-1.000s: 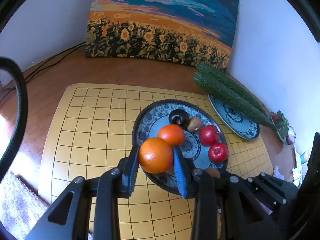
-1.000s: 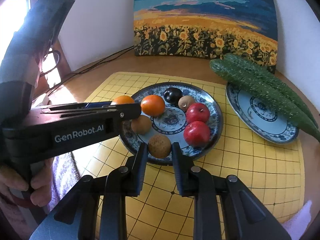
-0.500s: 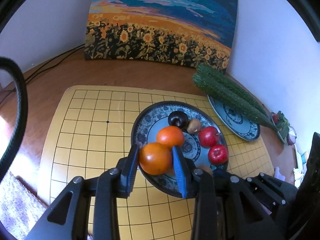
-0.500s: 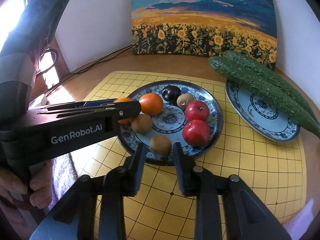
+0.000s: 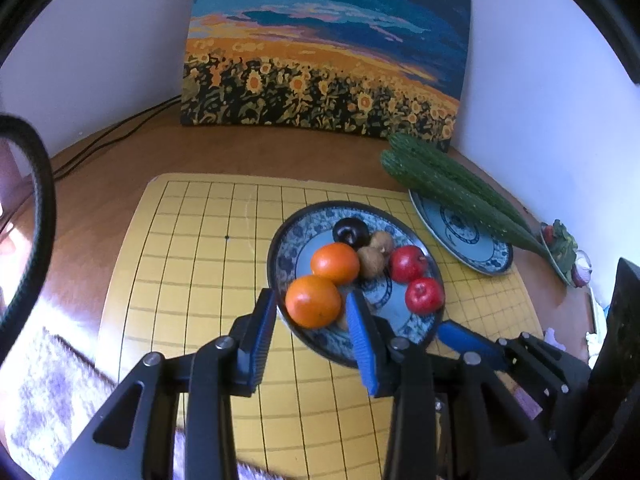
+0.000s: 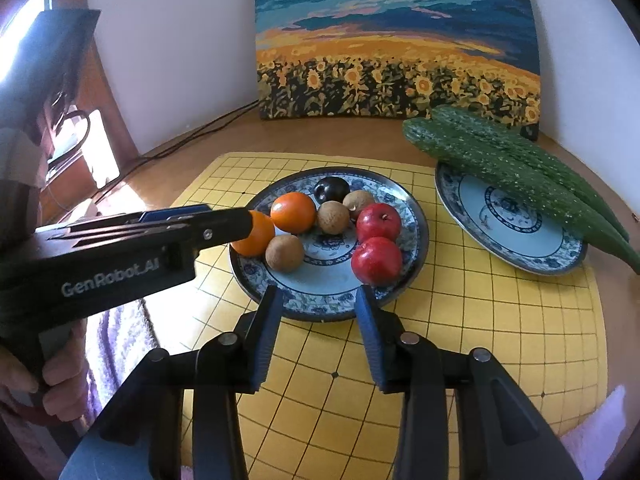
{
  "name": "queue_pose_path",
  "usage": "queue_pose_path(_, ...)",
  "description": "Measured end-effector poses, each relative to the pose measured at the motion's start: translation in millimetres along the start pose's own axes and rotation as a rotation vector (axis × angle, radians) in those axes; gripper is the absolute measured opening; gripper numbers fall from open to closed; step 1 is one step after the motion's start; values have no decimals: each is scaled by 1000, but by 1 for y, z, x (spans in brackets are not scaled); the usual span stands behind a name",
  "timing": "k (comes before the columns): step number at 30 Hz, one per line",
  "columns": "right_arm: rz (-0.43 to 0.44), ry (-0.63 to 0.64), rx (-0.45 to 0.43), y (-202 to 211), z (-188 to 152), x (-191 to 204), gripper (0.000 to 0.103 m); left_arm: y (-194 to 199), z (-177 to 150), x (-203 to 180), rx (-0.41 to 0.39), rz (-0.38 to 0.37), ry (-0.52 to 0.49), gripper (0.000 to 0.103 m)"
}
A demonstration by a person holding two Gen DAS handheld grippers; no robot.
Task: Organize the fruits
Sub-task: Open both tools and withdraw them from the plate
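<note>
Fingers of the left gripper (image 5: pixel 312 316) are easing apart around an orange (image 5: pixel 313 301) at the fruit plate's (image 6: pixel 416 220) near-left rim. Right gripper (image 6: pixel 318 312) fingers are spreading with nothing between them, just short of the plate's near rim; two red apples (image 6: pixel 377 260) lie beyond.

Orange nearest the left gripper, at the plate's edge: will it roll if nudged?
Probably. The orange is round and smooth, sitting at the plate rim, so a nudge could send it off. The neighbouring orange likely blocks it inward. It looks firm.
</note>
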State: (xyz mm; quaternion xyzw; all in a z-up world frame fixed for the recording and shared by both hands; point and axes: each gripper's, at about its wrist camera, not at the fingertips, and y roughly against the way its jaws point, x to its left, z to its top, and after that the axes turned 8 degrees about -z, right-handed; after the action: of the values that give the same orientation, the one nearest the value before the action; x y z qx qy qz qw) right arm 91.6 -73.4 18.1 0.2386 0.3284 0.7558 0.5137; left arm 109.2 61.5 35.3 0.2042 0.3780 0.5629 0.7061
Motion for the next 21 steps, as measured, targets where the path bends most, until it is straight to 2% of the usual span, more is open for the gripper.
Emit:
queue_pose_path(12,-40,-37,-21,23,-13,-15,55,18,-28,-11,12,32,-4,47)
queue_pose_path(18,-64,-61,-23,29,-21,-25,58,19,-40,-15,23,40,-2,50)
queue_pose_path(21,-80,-74,-22,31,-26,-31,61,17,-45,-18,24,52,-6,54)
